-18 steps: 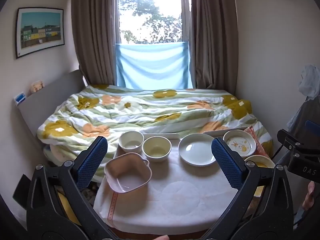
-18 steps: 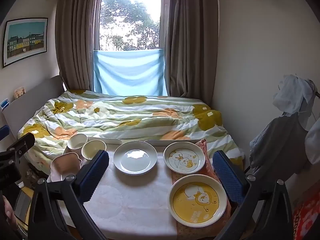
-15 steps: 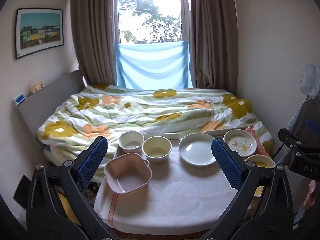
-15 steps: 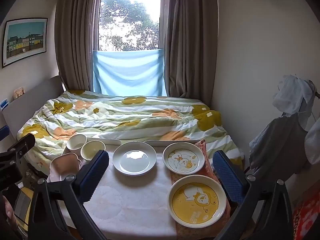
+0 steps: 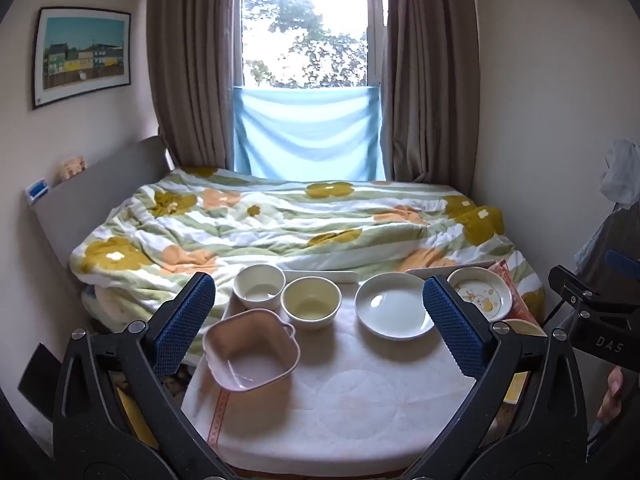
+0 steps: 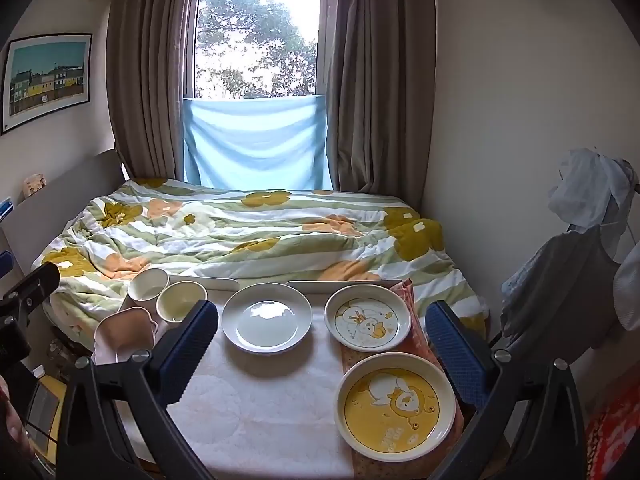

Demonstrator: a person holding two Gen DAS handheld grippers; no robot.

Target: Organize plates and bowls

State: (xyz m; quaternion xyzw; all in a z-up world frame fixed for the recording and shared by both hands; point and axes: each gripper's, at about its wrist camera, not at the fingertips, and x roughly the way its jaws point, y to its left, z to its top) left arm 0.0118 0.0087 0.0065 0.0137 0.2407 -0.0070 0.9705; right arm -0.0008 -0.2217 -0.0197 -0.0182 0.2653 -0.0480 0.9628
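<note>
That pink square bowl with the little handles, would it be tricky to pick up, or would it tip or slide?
The pink square bowl looks thin-walled and matte, so probably light plastic and not very fragile. Its flat base sits on the white cloth, so it should slide rather than roll. Pinched by one wall or its small handle, it may tilt, being deep and empty.

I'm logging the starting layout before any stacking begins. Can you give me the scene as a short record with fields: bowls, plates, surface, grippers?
bowls: pink square bowl nearest on the left; white bowl and cream bowl side by side behind it
plates: plain white plate in the middle; duck plate to its right; yellow bear plate nearest on the right
surface: white cloth-covered table at the foot of a bed
grippers: left gripper open, empty; right gripper open, empty
stacked: nothing yet
</note>
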